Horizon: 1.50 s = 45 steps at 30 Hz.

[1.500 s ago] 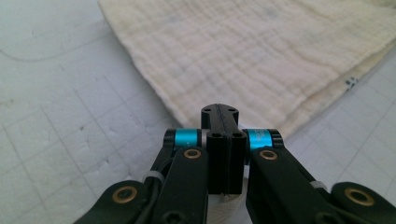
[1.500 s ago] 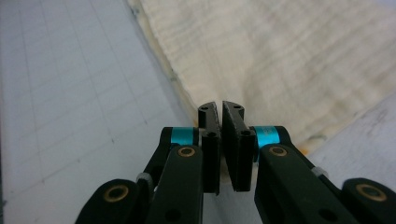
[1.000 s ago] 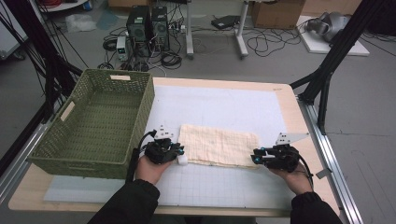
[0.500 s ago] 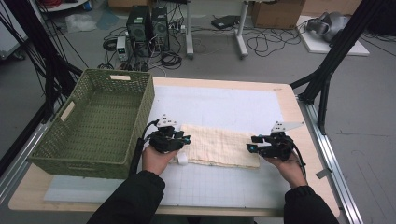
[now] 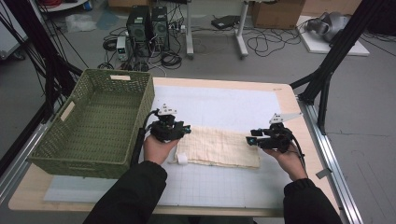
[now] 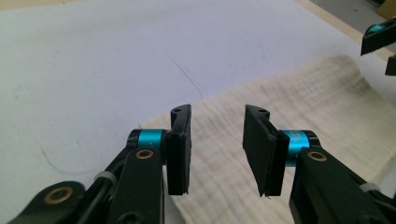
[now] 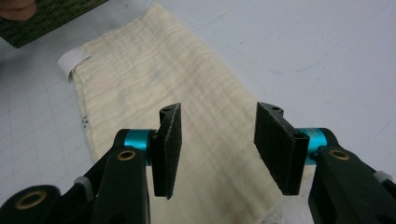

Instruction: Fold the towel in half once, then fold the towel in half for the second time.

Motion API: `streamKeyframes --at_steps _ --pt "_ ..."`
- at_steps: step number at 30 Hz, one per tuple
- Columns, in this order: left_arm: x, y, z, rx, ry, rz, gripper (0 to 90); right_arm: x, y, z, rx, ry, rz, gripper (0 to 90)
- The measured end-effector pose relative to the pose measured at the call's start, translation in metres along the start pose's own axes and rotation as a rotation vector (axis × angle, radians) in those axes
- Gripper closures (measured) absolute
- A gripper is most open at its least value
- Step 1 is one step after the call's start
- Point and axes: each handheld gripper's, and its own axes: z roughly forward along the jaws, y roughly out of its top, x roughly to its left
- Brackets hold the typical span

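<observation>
the cream, soft, folded cloth [image 5: 218, 147] lies flat on the white mat [image 5: 224, 105], just right of the green woven basket [image 5: 95, 123]. it looks folded into a long strip already. the left gripper [image 5: 184, 130] is over the cloth's left end, and the right gripper [image 5: 252, 138] is over its right end. both have their jaws apart with nothing pinched, and both have just been opening. i think more folding may be left, or putting the cloth in the empty basket.
</observation>
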Motion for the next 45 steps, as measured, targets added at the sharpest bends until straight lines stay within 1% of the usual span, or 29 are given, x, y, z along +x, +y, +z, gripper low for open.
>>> streamKeyframes --at_steps 2,4,5,6,8,11,12,13,14,15,16,17,20,21,24,25,28,29,31,33,34,37,39,40,41,42,43,44,45 --pt "0.002 0.004 0.004 -0.001 0.012 -0.008 62.4 -0.002 0.006 0.0 0.006 -0.008 0.002 52.1" --pt "0.006 0.005 0.009 -0.003 0.029 -0.017 62.3 -0.006 0.013 0.0 0.015 -0.03 -0.003 52.2" --pt "0.008 0.005 0.012 -0.002 0.034 -0.029 62.3 -0.009 0.015 0.0 0.018 -0.038 0.003 52.8" --pt "0.01 0.004 0.015 0.003 0.041 -0.04 62.3 -0.011 0.017 0.0 0.01 -0.042 0.0 53.8" --pt "0.014 0.002 0.02 0.019 0.059 -0.038 64.2 -0.015 0.018 0.002 0.011 -0.058 0.013 57.4" --pt "0.02 -0.001 0.027 0.031 0.066 -0.062 73.1 -0.021 0.016 0.008 0.03 -0.075 0.018 72.0" --pt "0.02 -0.001 0.029 0.031 0.069 -0.062 78.4 -0.023 0.016 0.011 0.03 -0.054 0.026 77.3" --pt "0.02 -0.002 0.032 0.03 0.069 -0.059 83.0 -0.025 0.015 0.014 0.031 -0.037 0.031 78.3" --pt "0.021 -0.003 0.035 0.039 0.066 -0.059 85.0 -0.025 0.015 0.018 0.032 -0.039 0.037 79.3" --pt "0.02 -0.005 0.039 0.051 0.062 -0.057 86.3 -0.026 0.014 0.021 0.036 -0.025 0.045 80.0" --pt "0.02 -0.007 0.044 0.08 0.076 -0.04 86.9 -0.027 0.013 0.025 0.045 -0.021 0.054 80.0" --pt "0.02 -0.009 0.047 0.093 0.087 -0.037 87.4 -0.028 0.011 0.03 0.076 -0.039 0.049 80.0" --pt "0.021 -0.014 0.056 0.152 0.103 -0.027 86.7 -0.033 0.006 0.037 0.125 -0.051 0.068 79.9" --pt "0.022 -0.016 0.058 0.164 0.097 -0.028 85.0 -0.034 0.004 0.038 0.138 -0.064 0.069 79.8" --pt "0.026 -0.016 0.057 0.162 0.088 -0.043 85.0 -0.038 -0.004 0.039 0.148 -0.087 0.07 80.3" --pt "0.027 -0.017 0.057 0.159 0.082 -0.052 85.3 -0.04 -0.005 0.036 0.14 -0.089 0.095 80.3" --pt "0.024 -0.016 0.056 0.165 0.089 -0.026 84.0 -0.043 -0.007 0.028 0.144 -0.134 0.089 79.6" --pt "0.024 -0.016 0.055 0.166 0.092 -0.024 82.4 -0.044 -0.007 0.026 0.147 -0.132 0.095 77.7" --pt "0.022 -0.014 0.052 0.144 0.117 0.0 79.1 -0.045 -0.006 0.02 0.144 -0.138 0.095 73.2" --pt "0.024 -0.012 0.048 0.111 0.14 -0.019 77.7 -0.044 -0.004 0.014 0.098 -0.133 0.095 67.3" --pt "0.026 -0.011 0.047 0.101 0.158 -0.034 74.8 -0.045 -0.002 0.013 0.081 -0.137 0.105 65.2" --pt "0.032 -0.011 0.046 0.106 0.171 -0.065 66.7 -0.048 -0.003 0.013 0.087 -0.159 0.112 56.5" --pt "0.035 -0.013 0.048 0.131 0.161 -0.089 60.4 -0.05 -0.006 0.017 0.114 -0.158 0.12 56.6" --pt "0.036 -0.015 0.05 0.143 0.154 -0.096 60.0 -0.05 -0.007 0.018 0.123 -0.154 0.116 57.0" --pt "0.036 -0.016 0.052 0.161 0.155 -0.095 59.0 -0.05 -0.008 0.02 0.135 -0.134 0.119 57.3" --pt "0.035 -0.016 0.053 0.159 0.158 -0.092 57.4 -0.05 -0.009 0.023 0.15 -0.126 0.116 59.1" --pt "0.034 -0.016 0.053 0.161 0.172 -0.082 59.1 -0.049 -0.009 0.024 0.16 -0.124 0.108 61.4" --pt "0.033 -0.016 0.053 0.159 0.167 -0.07 63.4 -0.048 -0.008 0.025 0.161 -0.118 0.107 69.9" --pt "0.034 -0.017 0.053 0.161 0.122 -0.084 72.6 -0.048 -0.009 0.025 0.168 -0.082 0.111 73.9"
